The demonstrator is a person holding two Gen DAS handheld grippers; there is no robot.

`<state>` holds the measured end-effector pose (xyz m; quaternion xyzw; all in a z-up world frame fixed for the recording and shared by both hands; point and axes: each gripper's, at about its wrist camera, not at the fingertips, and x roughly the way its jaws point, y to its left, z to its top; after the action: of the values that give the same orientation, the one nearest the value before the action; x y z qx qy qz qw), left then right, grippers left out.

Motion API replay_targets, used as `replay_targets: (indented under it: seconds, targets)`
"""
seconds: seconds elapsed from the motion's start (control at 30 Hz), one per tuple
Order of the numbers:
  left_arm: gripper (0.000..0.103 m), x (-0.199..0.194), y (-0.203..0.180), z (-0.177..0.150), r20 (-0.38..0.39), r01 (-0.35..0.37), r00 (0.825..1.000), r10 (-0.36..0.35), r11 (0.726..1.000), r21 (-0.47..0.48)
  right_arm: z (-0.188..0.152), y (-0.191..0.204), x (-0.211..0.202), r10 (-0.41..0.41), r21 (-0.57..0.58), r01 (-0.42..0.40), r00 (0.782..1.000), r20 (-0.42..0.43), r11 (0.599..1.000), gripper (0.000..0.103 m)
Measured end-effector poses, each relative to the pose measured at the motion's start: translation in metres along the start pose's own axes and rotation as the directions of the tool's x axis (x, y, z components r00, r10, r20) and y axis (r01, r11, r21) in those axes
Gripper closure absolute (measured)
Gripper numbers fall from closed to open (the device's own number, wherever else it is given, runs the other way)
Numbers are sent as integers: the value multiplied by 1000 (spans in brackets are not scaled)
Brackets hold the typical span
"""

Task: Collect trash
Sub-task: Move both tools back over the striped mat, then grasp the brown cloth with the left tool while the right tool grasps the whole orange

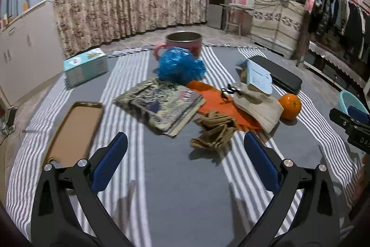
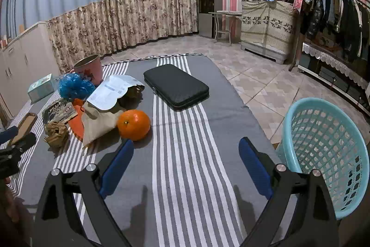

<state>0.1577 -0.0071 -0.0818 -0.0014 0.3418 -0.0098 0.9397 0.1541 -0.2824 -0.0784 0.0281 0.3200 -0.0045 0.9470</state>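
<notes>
The left gripper (image 1: 185, 142) hangs above the grey striped cloth (image 1: 175, 177), jaws spread wide, nothing between the blue pads. Just in front of it, a bit to the right, lies a crumpled brown paper wad (image 1: 214, 131), on the cloth and not touched by the fingers. Behind the wad is an orange sheet (image 1: 215, 98), w/ a patterned booklet (image 1: 161, 103) to the left and a beige pouch (image 1: 256, 105) to the right, resting on the orange sheet. An orange fruit (image 1: 289, 106) sits just beside the pouch. Further back: a blue mesh puff (image 1: 180, 66) in front of a pink pot (image 1: 183, 43), a teal box (image 1: 85, 66) far left, a brown tray (image 1: 74, 131) near the left finger.

The right gripper (image 2: 186, 159) is also spread wide and empty, over the striped part of the cloth. The fruit is near its left finger, apart from it. A black case (image 2: 175, 86) lies ahead, approx. centre. A light blue basket (image 2: 328, 154) stands at the right, beside the table edge, tilted toward the camera; its inside looks empty as far as visible.
</notes>
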Motion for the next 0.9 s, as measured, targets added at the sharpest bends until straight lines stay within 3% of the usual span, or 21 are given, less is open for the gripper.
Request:
replay_targets:
  seconds: [0.13, 0.3, 0.4, 0.57, 0.73, 0.9]
  targets:
    - [8, 23, -11, 7, -62, 52, 997, -50, 998, 31, 2, 0, 9, -15, -12, 15, 1000, -19, 1000, 13]
    - [36, 46, -15, 9, -165, 121, 979, -117, 992, 18, 5, 6, 18, -21, -43, 19, 999, -42, 999, 13]
    - [53, 49, -17, 8, -183, 154, 972, -147, 988, 22, 6, 11, 19, -20, -67, 17, 999, -39, 998, 13]
    - [55, 38, -12, 11, -115, 149, 983, -145, 988, 28, 7, 18, 19, 3, -90, -7, 999, -42, 996, 13]
    - [55, 18, -1, 21, -3, 55, 999, -55, 995, 83, 9, 28, 14, 34, -107, -36, 999, -26, 994, 13]
    - [55, 14, 27, 31, 50, 18, 999, -19, 999, 31, 8, 46, 27, 39, -164, -49, 997, -62, 985, 13]
